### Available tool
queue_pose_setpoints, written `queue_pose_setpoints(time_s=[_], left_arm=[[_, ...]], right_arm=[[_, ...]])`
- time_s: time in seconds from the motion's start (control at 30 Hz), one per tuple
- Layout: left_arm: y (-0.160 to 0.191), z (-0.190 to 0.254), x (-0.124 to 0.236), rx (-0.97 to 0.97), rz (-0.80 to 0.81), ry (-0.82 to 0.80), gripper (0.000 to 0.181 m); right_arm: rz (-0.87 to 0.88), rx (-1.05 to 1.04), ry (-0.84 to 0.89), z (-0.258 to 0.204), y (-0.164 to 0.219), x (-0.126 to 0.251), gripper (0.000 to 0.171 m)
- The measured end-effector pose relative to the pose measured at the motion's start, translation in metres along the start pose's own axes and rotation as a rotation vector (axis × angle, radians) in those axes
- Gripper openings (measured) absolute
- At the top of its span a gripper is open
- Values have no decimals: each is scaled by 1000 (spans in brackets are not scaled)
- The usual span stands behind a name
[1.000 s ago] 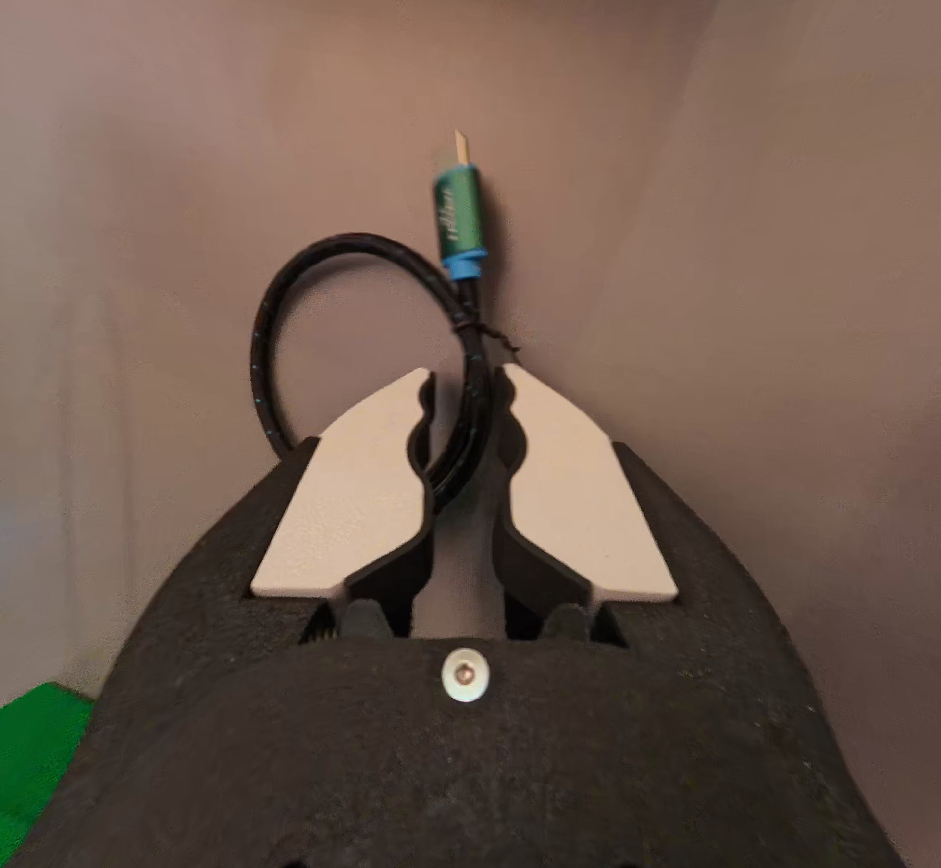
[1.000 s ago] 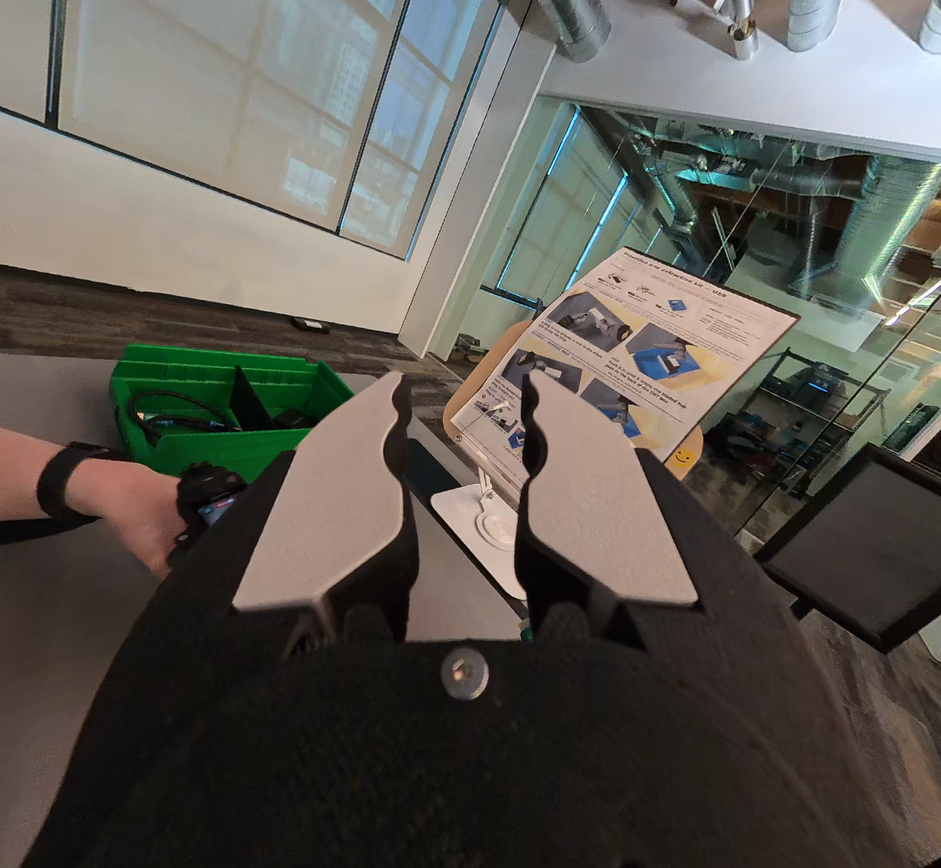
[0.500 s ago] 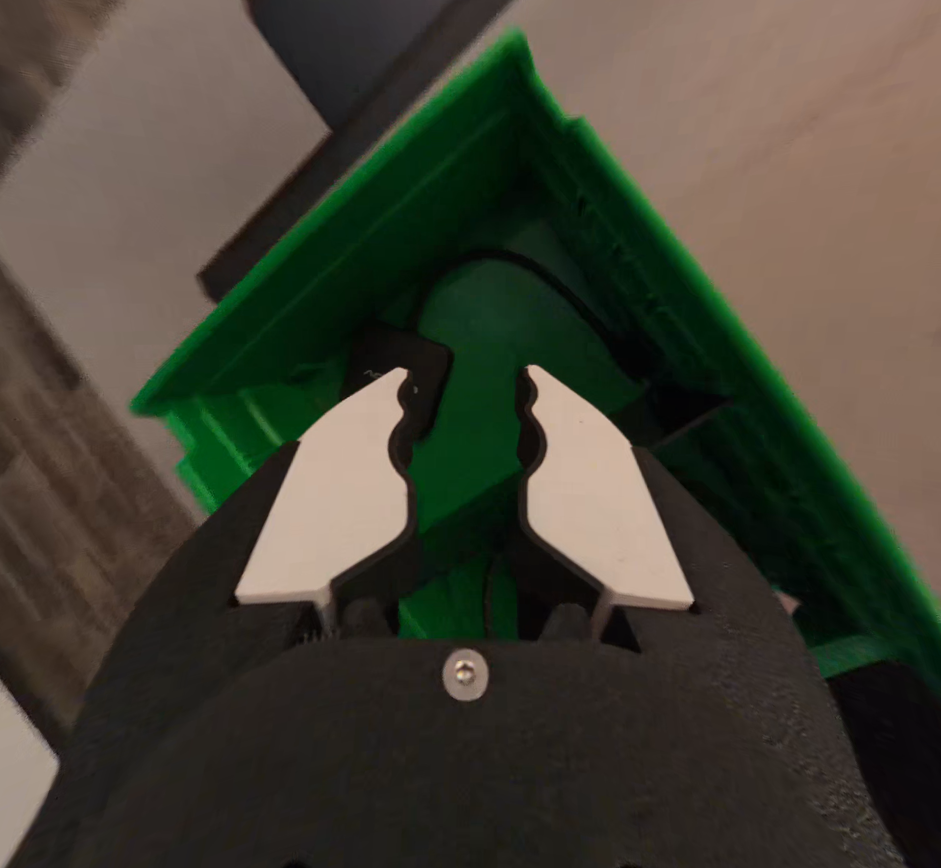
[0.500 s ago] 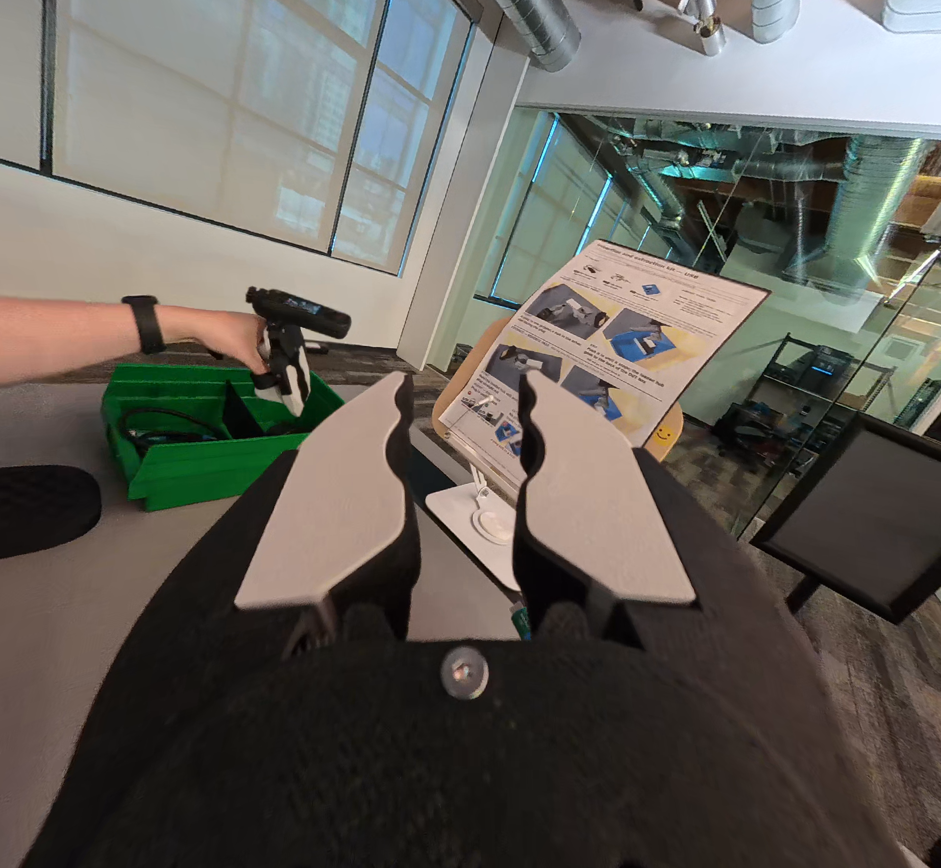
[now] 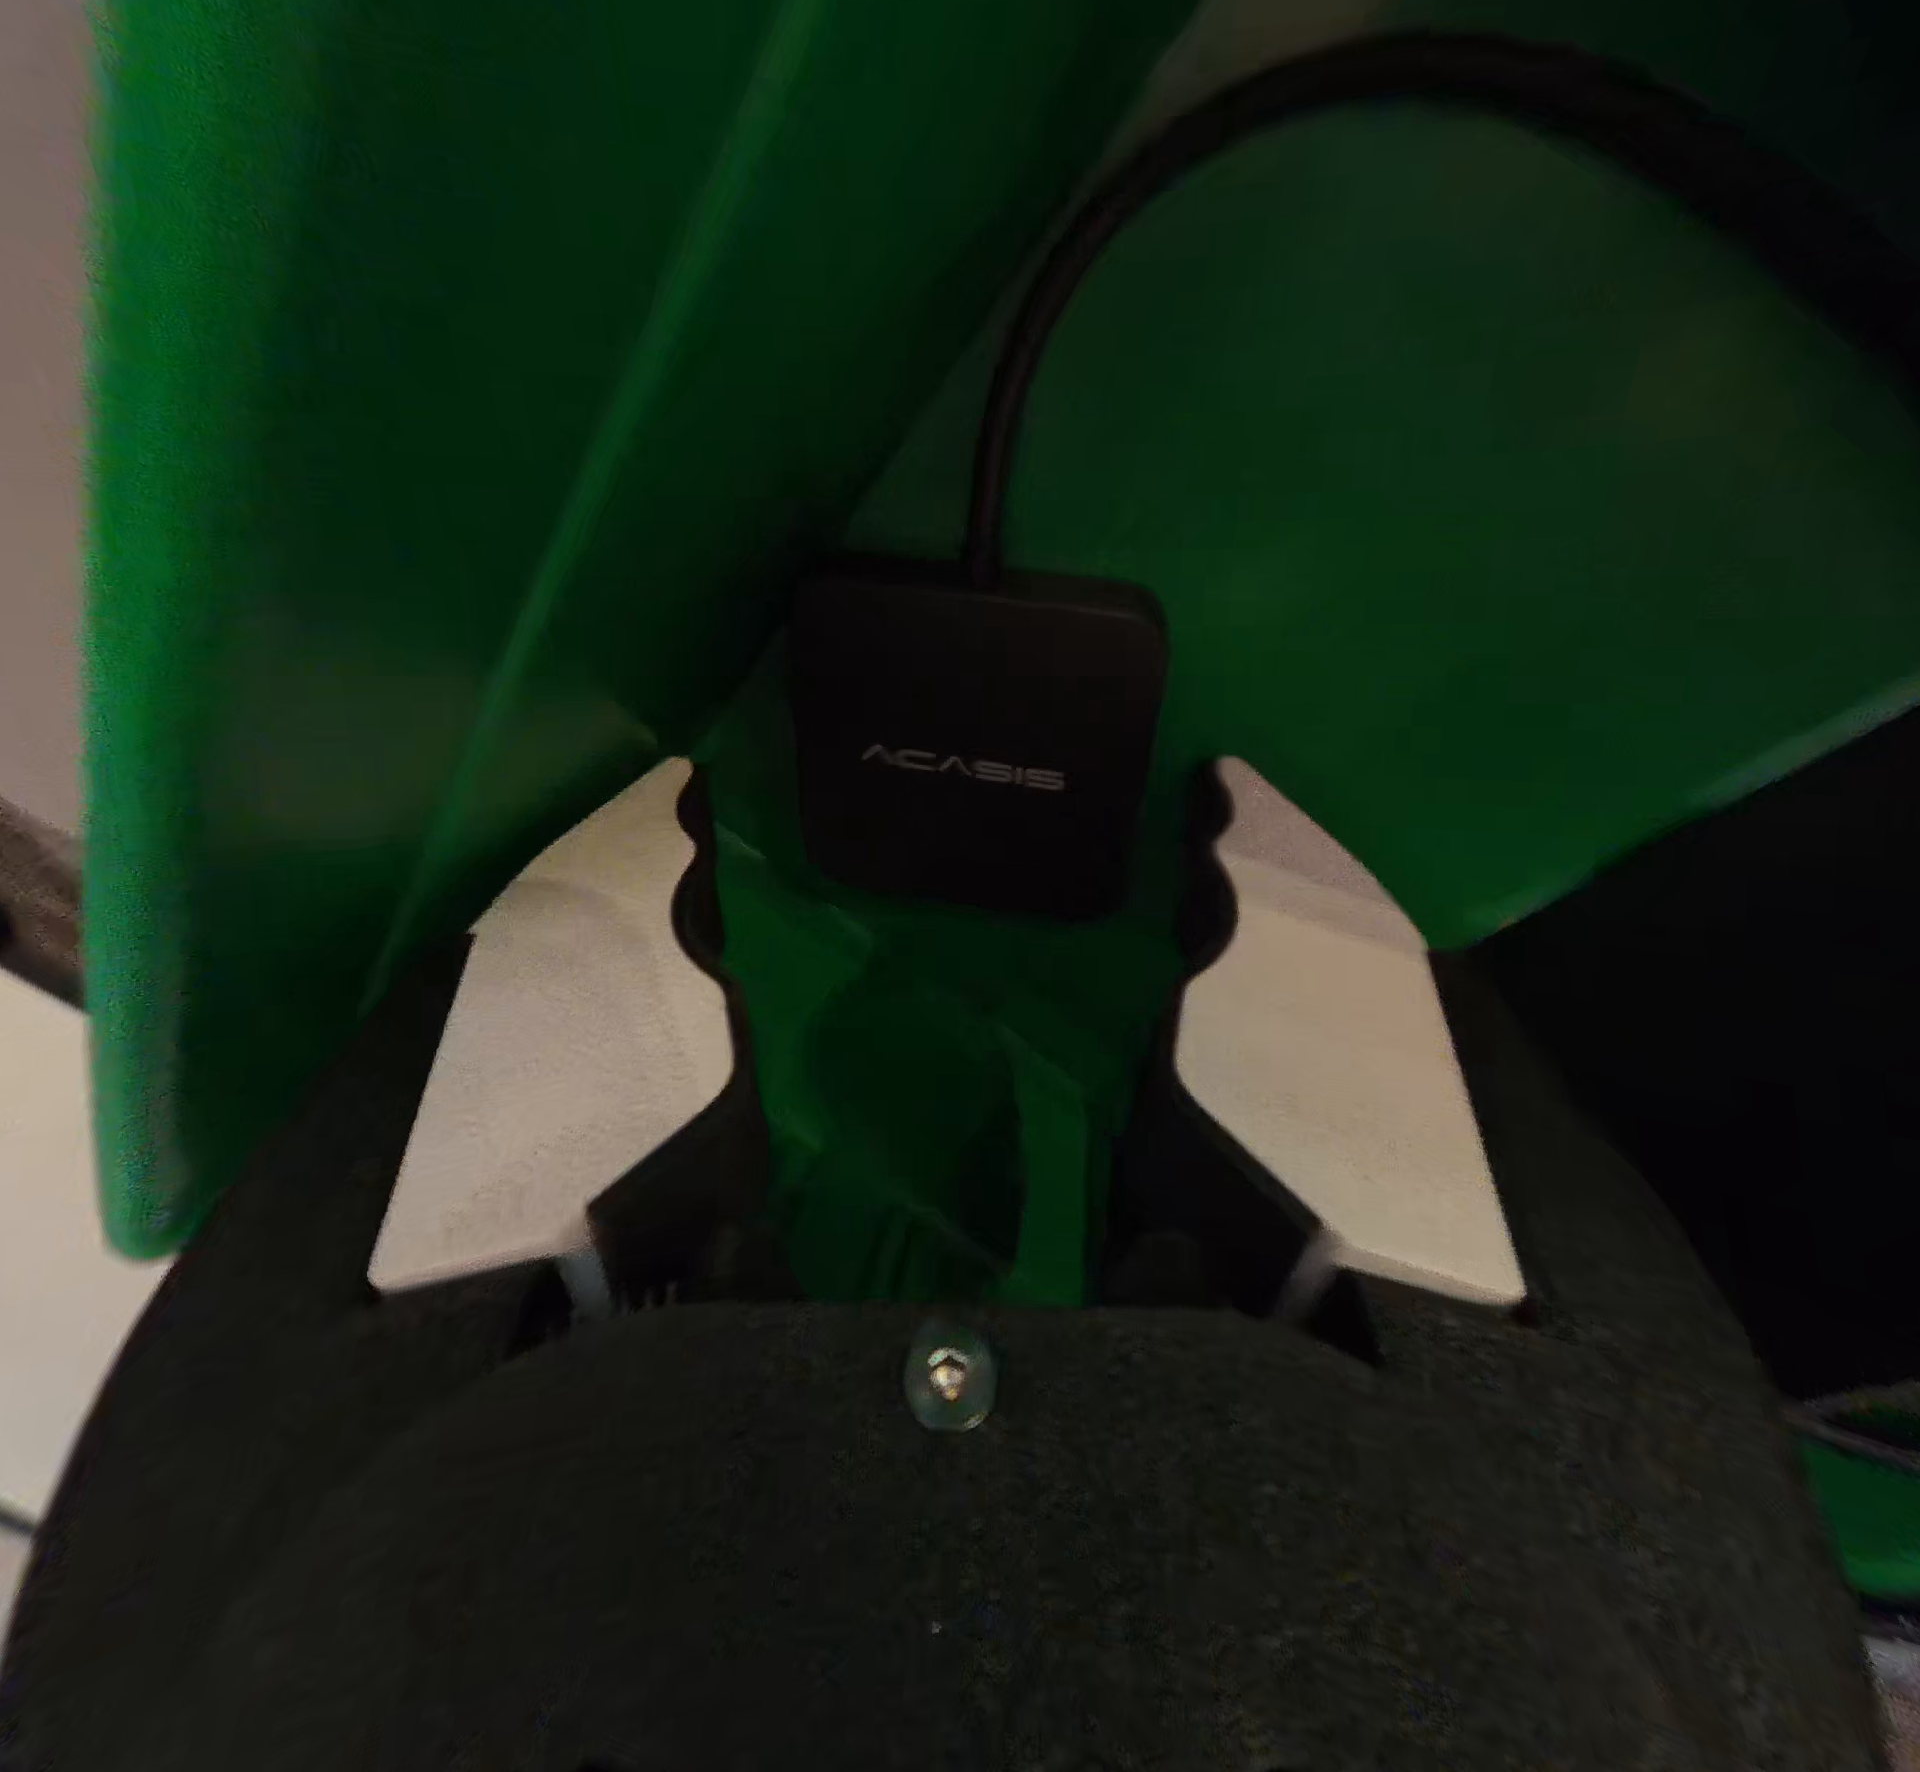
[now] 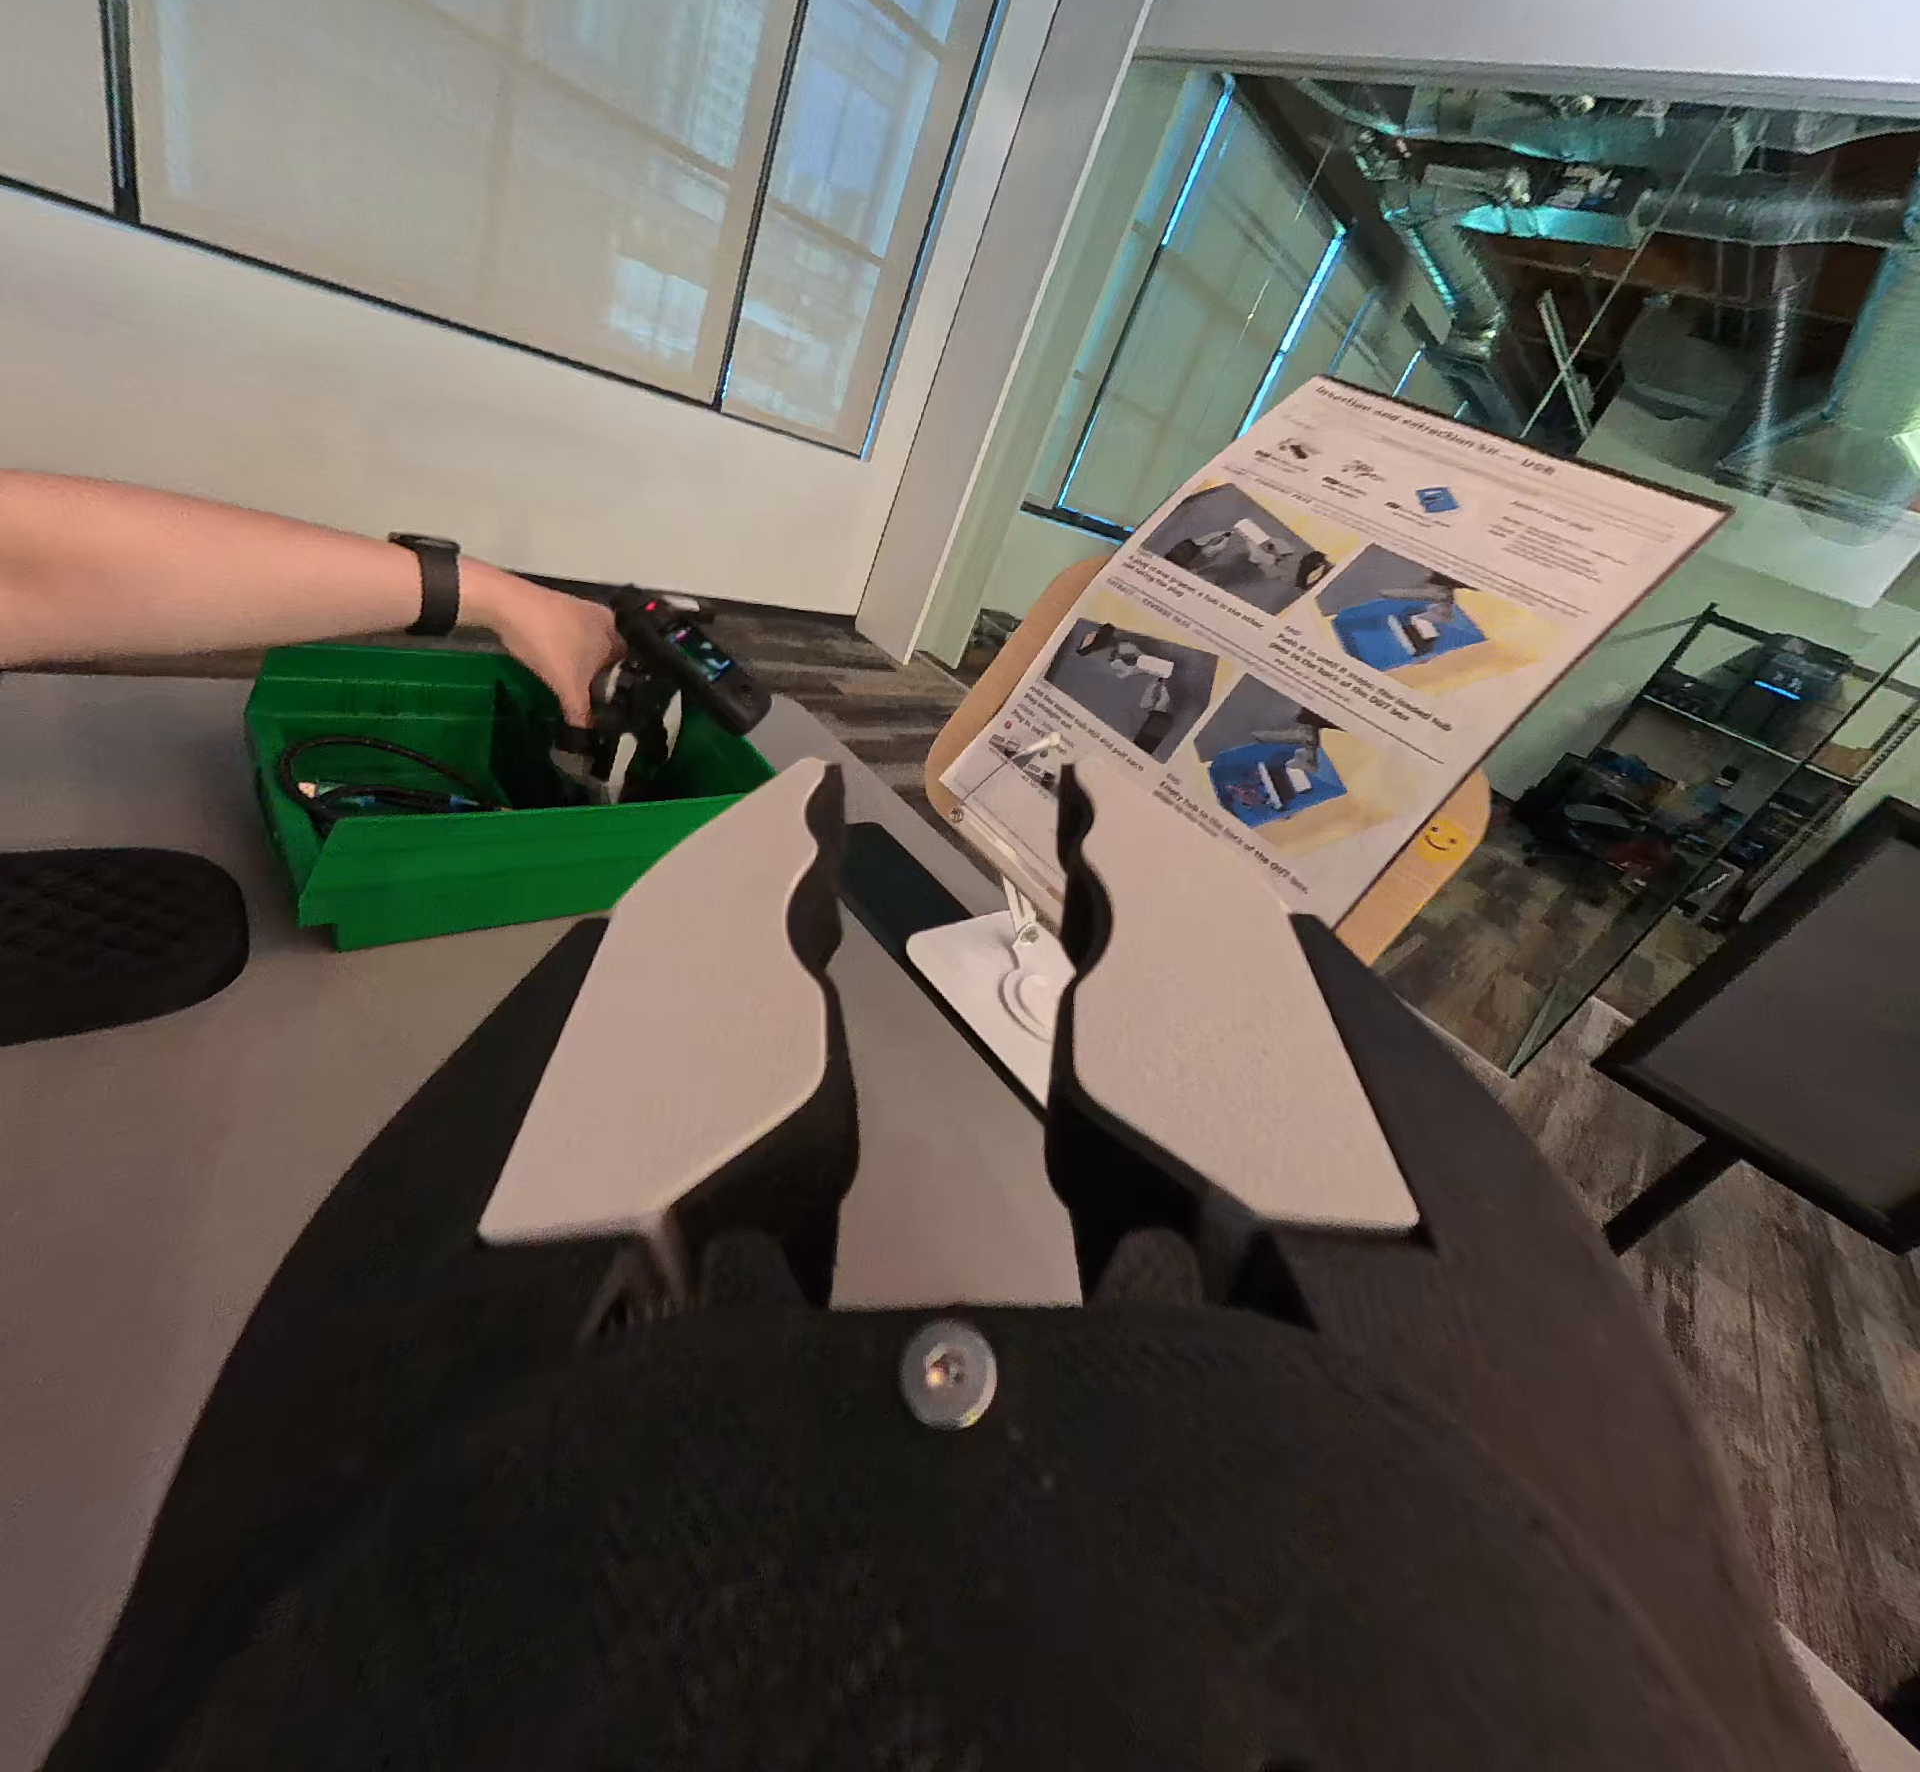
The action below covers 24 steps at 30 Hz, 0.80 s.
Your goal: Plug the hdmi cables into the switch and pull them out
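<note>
The left tool (image 5: 951, 777) reached down into the green bin (image 5: 364, 372), its jaws spread wide with nothing between them. The black switch (image 5: 971, 746) lay flat on the bin floor just ahead of the tips, its thin lead (image 5: 1039, 309) arcing off to the right. A coiled HDMI cable (image 6: 390, 782) lay in the bin's other compartment. The right tool (image 6: 945, 818) hung above the grey table (image 6: 343, 1078), jaws partly open and empty, facing an instruction board (image 6: 1340, 642).
</note>
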<state>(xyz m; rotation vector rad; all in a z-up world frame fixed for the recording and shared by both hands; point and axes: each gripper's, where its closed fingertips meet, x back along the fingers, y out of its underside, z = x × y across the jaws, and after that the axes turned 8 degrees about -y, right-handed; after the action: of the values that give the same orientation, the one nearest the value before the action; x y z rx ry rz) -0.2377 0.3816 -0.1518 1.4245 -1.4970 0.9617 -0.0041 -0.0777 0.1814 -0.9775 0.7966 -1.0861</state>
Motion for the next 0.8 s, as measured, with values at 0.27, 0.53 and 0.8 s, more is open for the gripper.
queue_pose_setpoints(time_s=[0.27,0.53,0.8], left_arm=[[-6,9,1,-80,32,57,64],[-1,5,10,-51,-21,-20,64],[5,-33,95,-22,70,-267,63]], right_arm=[[-185,102,-10,-9,26,-25,39],[-34,55,-43,-12,3,-9,37],[-21,17,-29,-2,7,-6,37]])
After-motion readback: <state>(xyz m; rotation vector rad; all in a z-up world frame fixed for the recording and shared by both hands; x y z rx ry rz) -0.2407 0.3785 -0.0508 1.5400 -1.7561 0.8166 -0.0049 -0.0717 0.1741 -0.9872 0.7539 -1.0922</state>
